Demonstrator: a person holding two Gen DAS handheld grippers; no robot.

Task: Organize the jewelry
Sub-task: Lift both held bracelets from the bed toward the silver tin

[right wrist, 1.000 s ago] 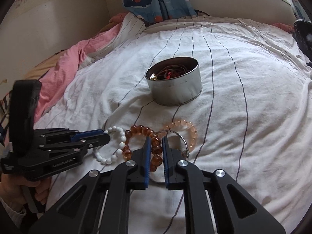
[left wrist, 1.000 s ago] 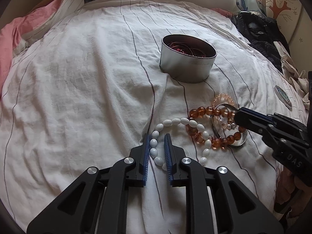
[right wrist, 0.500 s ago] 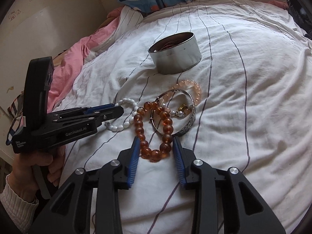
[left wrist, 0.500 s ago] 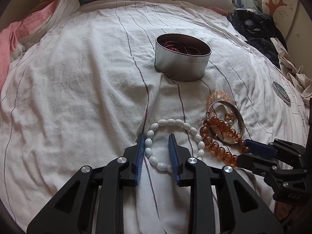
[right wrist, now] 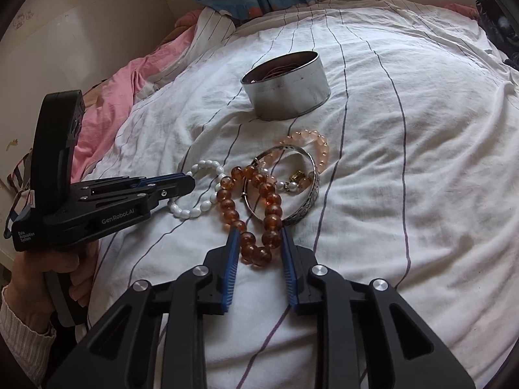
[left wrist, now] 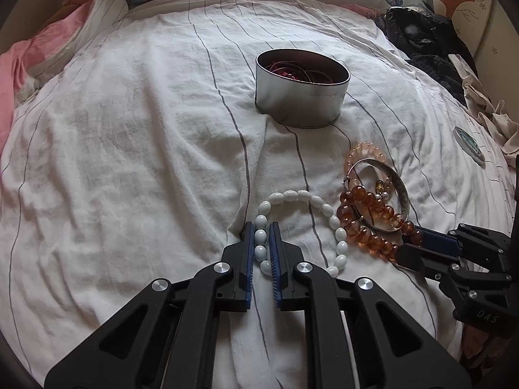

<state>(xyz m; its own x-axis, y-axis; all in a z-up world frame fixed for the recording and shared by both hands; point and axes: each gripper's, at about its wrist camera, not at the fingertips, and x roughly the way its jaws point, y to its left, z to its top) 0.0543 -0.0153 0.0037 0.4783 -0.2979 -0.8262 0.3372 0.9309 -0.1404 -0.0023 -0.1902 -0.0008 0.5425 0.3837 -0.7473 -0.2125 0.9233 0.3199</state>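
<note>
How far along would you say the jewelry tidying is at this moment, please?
Done: the round tin already holds some reddish strands. In hand: the left gripper is closing on the white bead bracelet, and the right gripper is closing around the amber bead bracelet; neither is lifted off the sheet. Left: both of those, plus the silver bangle and pink bead bracelet.

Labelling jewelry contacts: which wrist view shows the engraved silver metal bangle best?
The right wrist view: the engraved silver metal bangle shows nearly its full ring and patterned outer wall, with the amber glass bead bracelet crossing its near side. The left wrist view shows it foreshortened at the right, its near edge under those beads.
</note>
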